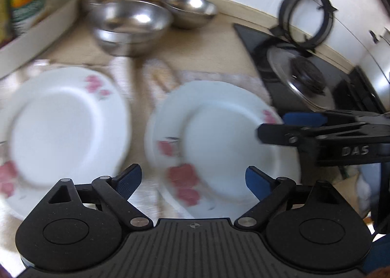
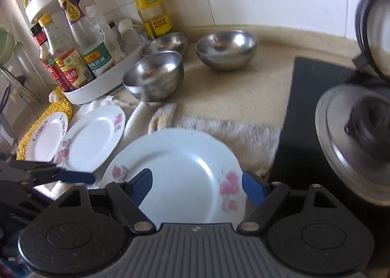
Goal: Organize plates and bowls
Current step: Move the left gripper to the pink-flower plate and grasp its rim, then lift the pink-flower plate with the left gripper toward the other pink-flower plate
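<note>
Three white plates with pink flowers lie on the counter: a near one (image 2: 180, 173), a middle one (image 2: 93, 137) and a small one (image 2: 46, 140) on a yellow mat. Three steel bowls (image 2: 154, 75) (image 2: 226, 48) (image 2: 170, 42) stand behind them. My right gripper (image 2: 197, 186) is open and empty, just above the near plate. My left gripper (image 1: 193, 181) is open and empty, low between the middle plate (image 1: 65, 122) and the near plate (image 1: 219, 136). The right gripper also shows in the left wrist view (image 1: 292, 124), over the near plate's right rim.
A white turntable rack (image 2: 102, 87) with sauce bottles stands at the left. A fluffy towel (image 2: 234, 131) lies under the plates. A black stove (image 2: 316, 112) with a pot lid (image 2: 351, 141) is at the right. Tiled wall behind.
</note>
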`<state>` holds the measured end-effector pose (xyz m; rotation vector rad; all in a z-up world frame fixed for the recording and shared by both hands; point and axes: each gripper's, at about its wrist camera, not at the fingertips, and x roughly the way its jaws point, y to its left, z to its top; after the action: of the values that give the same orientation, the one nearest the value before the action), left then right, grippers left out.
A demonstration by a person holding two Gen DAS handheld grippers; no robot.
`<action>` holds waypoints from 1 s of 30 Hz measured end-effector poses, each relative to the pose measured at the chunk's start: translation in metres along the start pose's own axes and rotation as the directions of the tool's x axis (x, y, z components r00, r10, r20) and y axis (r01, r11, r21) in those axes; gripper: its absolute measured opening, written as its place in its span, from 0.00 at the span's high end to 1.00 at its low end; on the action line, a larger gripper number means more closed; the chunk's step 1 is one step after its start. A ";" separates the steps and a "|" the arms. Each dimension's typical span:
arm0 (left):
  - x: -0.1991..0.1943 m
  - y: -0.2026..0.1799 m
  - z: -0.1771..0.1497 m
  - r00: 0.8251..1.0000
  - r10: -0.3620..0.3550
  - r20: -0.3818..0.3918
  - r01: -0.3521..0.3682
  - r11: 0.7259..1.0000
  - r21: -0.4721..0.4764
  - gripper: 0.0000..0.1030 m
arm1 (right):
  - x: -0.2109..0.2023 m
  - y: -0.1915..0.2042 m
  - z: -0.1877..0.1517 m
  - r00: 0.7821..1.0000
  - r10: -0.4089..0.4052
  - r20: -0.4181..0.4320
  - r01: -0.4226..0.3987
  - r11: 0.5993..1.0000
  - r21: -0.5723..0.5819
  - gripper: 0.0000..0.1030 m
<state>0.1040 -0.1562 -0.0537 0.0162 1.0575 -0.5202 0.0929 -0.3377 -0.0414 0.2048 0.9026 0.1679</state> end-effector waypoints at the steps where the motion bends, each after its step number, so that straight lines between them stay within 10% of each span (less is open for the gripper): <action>1: -0.005 0.005 -0.001 1.000 -0.013 0.004 0.013 1.000 -0.009 0.09 | 0.002 0.005 0.005 1.000 0.008 0.004 -0.008 1.000 -0.017 0.19; 16: -0.062 0.095 -0.016 0.985 0.139 0.099 -0.108 0.958 -0.265 0.04 | 0.091 0.112 0.061 0.979 0.192 -0.075 -0.204 0.954 -0.218 0.19; 30: -0.048 0.131 -0.018 0.992 0.096 0.081 -0.059 0.925 -0.376 0.08 | 0.117 0.130 0.073 0.940 0.299 -0.163 -0.328 0.922 -0.203 0.21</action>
<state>0.1249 -0.0172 -0.0527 -0.3007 1.0410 -0.2379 0.2140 -0.1928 -0.0543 0.1243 0.9676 0.5876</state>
